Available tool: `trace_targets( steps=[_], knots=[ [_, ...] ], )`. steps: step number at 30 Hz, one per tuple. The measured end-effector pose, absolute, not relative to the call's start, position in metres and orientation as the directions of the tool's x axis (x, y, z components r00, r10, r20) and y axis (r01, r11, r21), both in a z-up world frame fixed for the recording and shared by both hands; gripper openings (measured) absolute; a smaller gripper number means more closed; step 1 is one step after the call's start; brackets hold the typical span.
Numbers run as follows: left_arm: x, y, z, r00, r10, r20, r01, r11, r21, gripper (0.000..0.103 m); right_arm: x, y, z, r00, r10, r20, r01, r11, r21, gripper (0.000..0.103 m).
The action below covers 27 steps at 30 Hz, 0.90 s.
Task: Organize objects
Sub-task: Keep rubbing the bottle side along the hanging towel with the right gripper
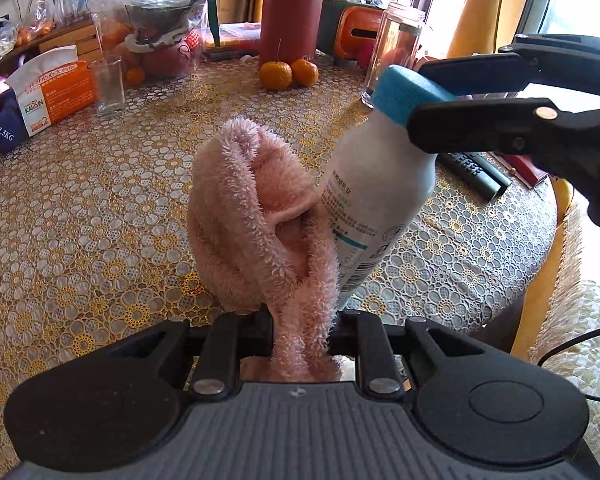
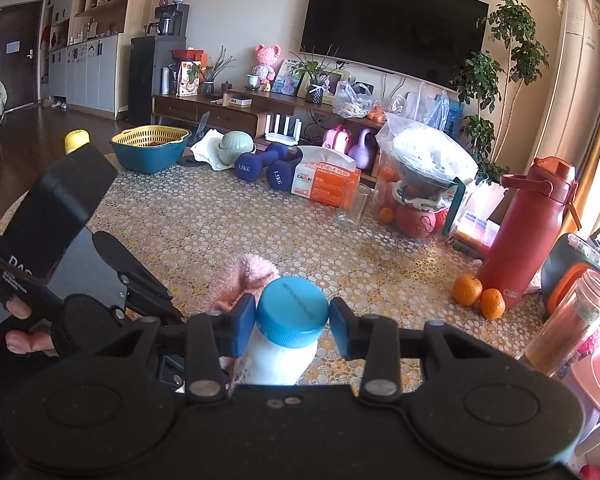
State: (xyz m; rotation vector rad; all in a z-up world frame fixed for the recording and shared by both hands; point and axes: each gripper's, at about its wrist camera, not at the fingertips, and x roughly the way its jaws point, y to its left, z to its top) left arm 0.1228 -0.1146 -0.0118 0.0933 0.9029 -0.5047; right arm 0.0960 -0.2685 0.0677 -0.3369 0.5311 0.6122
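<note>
My left gripper (image 1: 300, 332) is shut on a fluffy pink towel (image 1: 256, 216), which bunches up above the table and presses against a white bottle (image 1: 380, 184) with a blue cap (image 1: 404, 94). My right gripper (image 2: 292, 320) is shut on that blue cap (image 2: 293, 310) and holds the bottle tilted over the table; it enters the left wrist view from the right (image 1: 432, 108). The towel's top shows behind the cap in the right wrist view (image 2: 244, 276).
The patterned round table (image 1: 80, 220) holds two oranges (image 1: 288, 74), a red flask (image 1: 290, 12), a glass (image 1: 108, 84), a tall jar (image 1: 396, 48), remotes (image 1: 480, 168), an orange-white box (image 1: 56, 88), blue dumbbells (image 2: 256, 170) and bagged fruit (image 1: 160, 32). The table's edge (image 1: 540, 248) lies right.
</note>
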Motion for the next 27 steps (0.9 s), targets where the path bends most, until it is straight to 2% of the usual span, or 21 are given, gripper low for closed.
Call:
trace_targets(
  steps=[5, 11, 18, 27],
  knots=[
    [0.126, -0.107, -0.013, 0.521, -0.364, -0.772, 0.432, 0.892, -0.129, 0.02, 0.099, -0.272, 0.068, 0.693, 0.451, -0.562, -0.61, 0.782, -0.125, 0.04],
    [0.108, -0.088, 0.017, 0.586, -0.363, -0.725, 0.419, 0.901, -0.112, 0.02, 0.099, -0.268, 0.067, 0.697, 0.449, -0.559, -0.61, 0.781, -0.134, 0.04],
    [0.083, -0.077, 0.048, 0.611, -0.415, -0.674, 0.463, 0.878, -0.121, 0.02, 0.1, -0.263, 0.065, 0.702, 0.441, -0.559, -0.605, 0.783, -0.142, 0.04],
    [0.073, -0.085, 0.044, 0.584, -0.44, -0.683, 0.505, 0.855, -0.119, 0.02, 0.102, -0.257, 0.065, 0.704, 0.428, -0.567, -0.602, 0.783, -0.156, 0.04]
  ],
)
